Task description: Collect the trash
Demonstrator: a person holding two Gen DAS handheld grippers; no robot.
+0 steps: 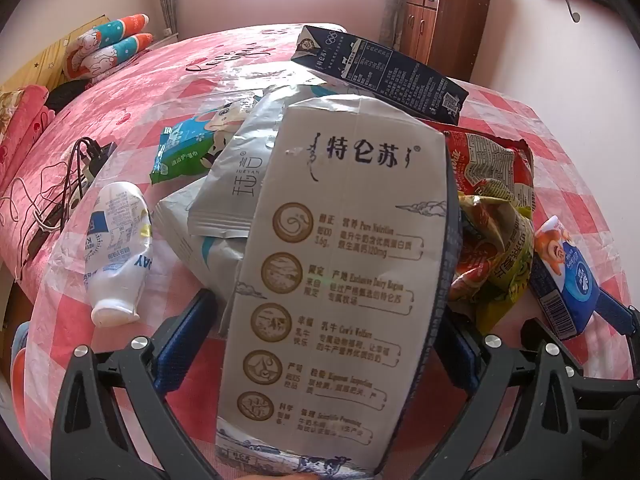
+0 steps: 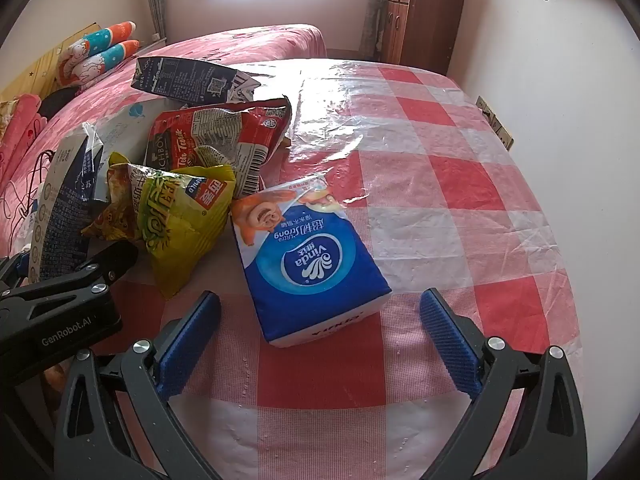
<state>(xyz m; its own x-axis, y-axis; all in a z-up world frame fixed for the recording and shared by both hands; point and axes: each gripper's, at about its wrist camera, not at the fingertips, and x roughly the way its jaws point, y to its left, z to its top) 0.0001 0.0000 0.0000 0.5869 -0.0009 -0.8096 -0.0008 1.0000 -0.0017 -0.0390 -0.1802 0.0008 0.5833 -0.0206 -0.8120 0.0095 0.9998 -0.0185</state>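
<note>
Left claw [image 1: 320, 320] pinches a flattened carton [image 1: 336, 280]; right claw [image 2: 320, 340] is spread near the tissue pack [image 2: 308, 268]. Most wrappers remain on the surface [image 2: 440, 200].

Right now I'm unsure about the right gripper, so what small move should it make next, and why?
Probably ease the right gripper forward so its open blue fingers straddle the blue Vinda tissue pack. The pack lies just ahead between them, untouched, while the left gripper already has the flattened white milk carton.

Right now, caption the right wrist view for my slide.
Open right tongs straddling a blue tissue pack on the checked table.
</note>
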